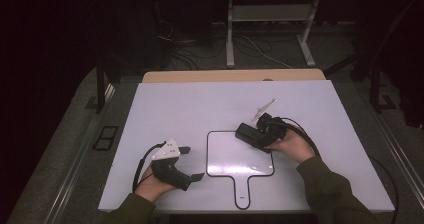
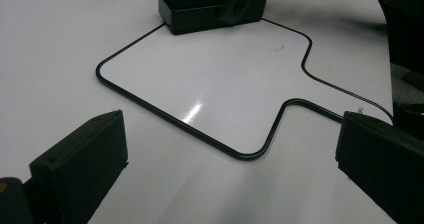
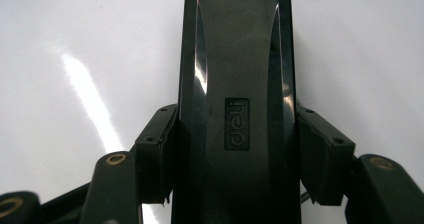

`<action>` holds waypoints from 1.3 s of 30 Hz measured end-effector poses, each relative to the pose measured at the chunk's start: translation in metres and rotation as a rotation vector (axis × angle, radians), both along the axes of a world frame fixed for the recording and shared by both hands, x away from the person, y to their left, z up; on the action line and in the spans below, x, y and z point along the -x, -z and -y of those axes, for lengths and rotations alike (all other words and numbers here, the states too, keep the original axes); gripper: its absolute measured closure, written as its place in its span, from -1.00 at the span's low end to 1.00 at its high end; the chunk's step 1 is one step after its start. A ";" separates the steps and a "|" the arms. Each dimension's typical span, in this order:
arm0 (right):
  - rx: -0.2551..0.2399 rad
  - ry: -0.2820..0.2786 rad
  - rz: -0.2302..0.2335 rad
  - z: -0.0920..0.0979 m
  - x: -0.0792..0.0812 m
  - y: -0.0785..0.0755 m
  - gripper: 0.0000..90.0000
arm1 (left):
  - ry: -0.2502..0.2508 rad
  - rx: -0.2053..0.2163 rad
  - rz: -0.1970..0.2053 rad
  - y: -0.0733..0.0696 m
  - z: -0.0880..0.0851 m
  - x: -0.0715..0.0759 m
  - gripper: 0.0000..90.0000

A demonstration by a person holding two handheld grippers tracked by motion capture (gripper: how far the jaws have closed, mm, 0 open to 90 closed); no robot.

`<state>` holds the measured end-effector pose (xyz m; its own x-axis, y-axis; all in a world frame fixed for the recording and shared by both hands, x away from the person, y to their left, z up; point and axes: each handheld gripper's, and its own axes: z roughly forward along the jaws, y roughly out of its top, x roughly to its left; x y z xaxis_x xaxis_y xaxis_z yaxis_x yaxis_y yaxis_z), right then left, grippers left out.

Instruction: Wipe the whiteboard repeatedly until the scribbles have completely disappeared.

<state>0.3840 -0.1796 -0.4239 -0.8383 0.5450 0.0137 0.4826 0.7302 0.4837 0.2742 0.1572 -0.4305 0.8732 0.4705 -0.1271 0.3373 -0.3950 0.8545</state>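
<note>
My right gripper point(image 3: 235, 179) has its jaws clamped on both long sides of a black deli-branded block point(image 3: 235, 84), likely a whiteboard eraser, gripped near its rear end so the front sticks out free. In the high view the eraser point(image 1: 248, 133) sits at the top right corner of the paddle-shaped whiteboard point(image 1: 235, 154), low over or touching it, can't tell which. I judge the side grip keeps the flat base facing down for wiping. My left gripper point(image 1: 192, 163) rests on the white bench point(image 1: 175, 104) just left of the board, jaws spread wide, holding nothing, parked out of the way. The board's face is bare, so there's open room to sweep toward the handle point(image 1: 242, 191). The bench's near edge lies close behind the handle.
</note>
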 end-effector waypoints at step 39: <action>-0.041 -0.026 0.021 0.011 0.027 0.003 -0.14 | 0.001 -0.003 0.003 -0.001 0.001 0.001 -1.00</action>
